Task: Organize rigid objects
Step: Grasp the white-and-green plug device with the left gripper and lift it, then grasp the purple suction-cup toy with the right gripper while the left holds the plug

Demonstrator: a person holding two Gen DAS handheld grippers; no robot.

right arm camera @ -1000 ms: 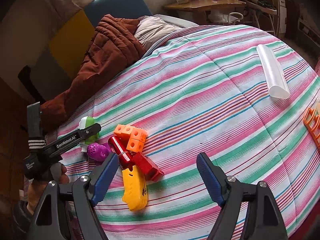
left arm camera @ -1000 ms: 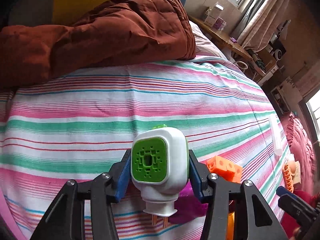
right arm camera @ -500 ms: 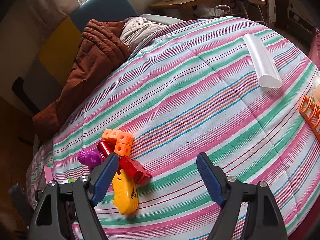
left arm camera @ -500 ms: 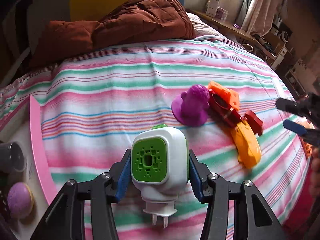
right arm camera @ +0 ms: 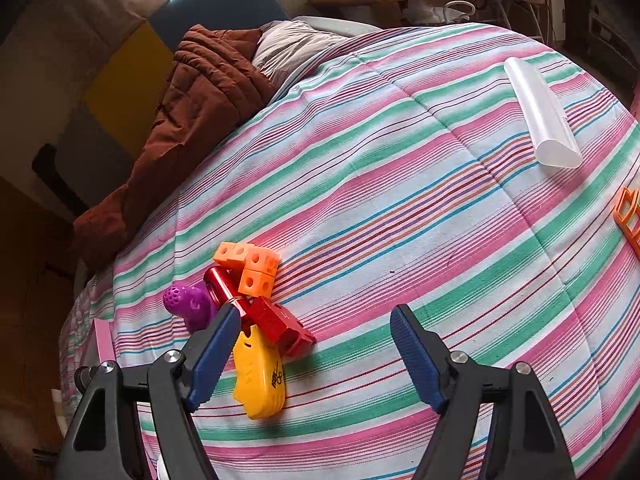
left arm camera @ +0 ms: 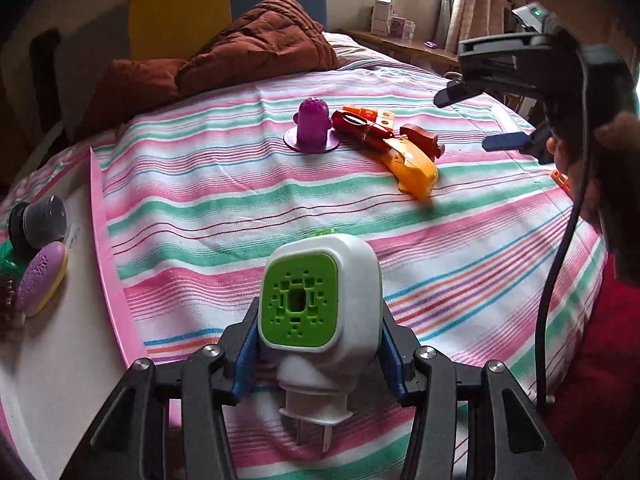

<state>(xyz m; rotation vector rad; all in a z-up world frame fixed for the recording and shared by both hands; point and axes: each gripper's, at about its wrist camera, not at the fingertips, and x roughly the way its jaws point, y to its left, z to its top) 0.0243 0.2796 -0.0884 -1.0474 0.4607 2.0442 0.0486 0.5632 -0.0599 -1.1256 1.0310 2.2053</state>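
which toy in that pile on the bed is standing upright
The purple perforated-dome toy: it stands on its round flat base, while the yellow piece, the red cylinder and the orange cubes lie flat beside it.

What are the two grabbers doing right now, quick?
Left gripper: shut on the white and green plug-in device.
Right gripper: open, jaws closing, nothing between them; it hangs above the striped bed.

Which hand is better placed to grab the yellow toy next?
Right. The right gripper is empty, jaws closing, beside the yellow toy; the left gripper already clamps the white-and-green plug.
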